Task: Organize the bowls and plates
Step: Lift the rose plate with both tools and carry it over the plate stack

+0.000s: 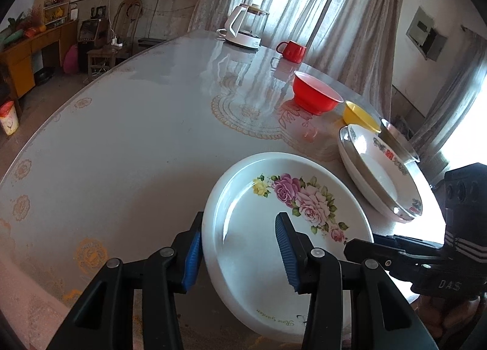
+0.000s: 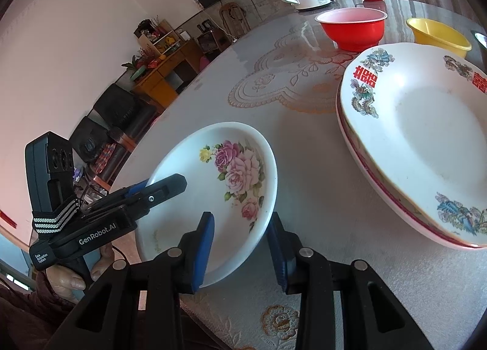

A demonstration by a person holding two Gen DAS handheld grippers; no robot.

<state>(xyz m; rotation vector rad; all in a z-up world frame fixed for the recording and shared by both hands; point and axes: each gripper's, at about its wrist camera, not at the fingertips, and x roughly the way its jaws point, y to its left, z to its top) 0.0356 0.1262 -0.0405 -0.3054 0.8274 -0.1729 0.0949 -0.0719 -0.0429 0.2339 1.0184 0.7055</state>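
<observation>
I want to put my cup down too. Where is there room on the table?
The big bare stretch of table left of the rose plate, running back to the kettle, is free. It is crowded on the right: stacked plates, yellow bowl, red bowl and mug sit close together.

Black tongs (image 1: 240, 246), ribbed blue pads (image 1: 192, 258), possibly silver rivets.

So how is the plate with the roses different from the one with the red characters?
The rose plate carries one cluster of pink roses on one side; the red-character plate has red characters and colourful motifs spaced around its rim. The rose plate sits alone, with both grippers' fingers straddling its rim; the red-character plate rests on top of another dish, untouched. In these views the rose plate looks smaller. Both are white and round.
</observation>
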